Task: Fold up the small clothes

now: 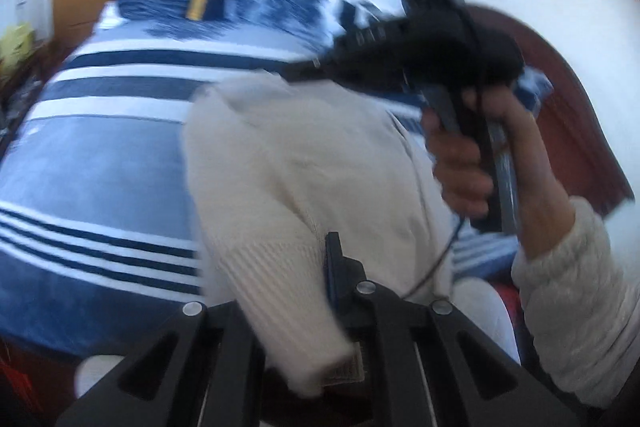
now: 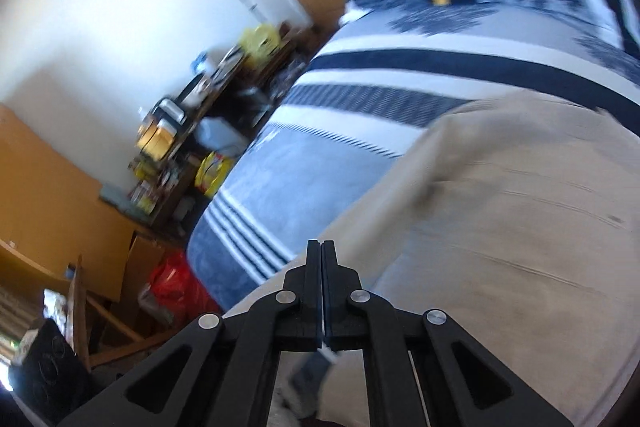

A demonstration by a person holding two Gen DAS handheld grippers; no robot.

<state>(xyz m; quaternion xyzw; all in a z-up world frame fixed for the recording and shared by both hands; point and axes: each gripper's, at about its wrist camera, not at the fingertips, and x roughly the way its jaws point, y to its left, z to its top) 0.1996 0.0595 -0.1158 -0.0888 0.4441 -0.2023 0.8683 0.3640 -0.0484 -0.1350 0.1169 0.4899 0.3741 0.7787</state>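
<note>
While the cream knitted garment (image 1: 288,163) hangs lifted above the blue-and-white striped blanket (image 1: 104,163) on the bed, the left hand-held gripper (image 1: 332,279) is clamped on it, its black jaws pinched together with a ribbed edge of the knit bunched between and around them. Across in the left wrist view, the right hand-held gripper (image 1: 308,67) bites into the upper edge of the same garment, so the fabric stretches between the two tools; the person's right hand (image 1: 468,163) wraps the black handle, a cream fuzzy sleeve (image 1: 572,291) at the wrist. From the right wrist view, the right tool's jaws stand pressed flat together, and the pale cloth (image 2: 520,211) spreads out to the right beyond them, blurred; whether fabric sits between the pads there is hard to make out. A cluttered shelf (image 2: 192,131) stands against the white wall beside the bed.
</note>
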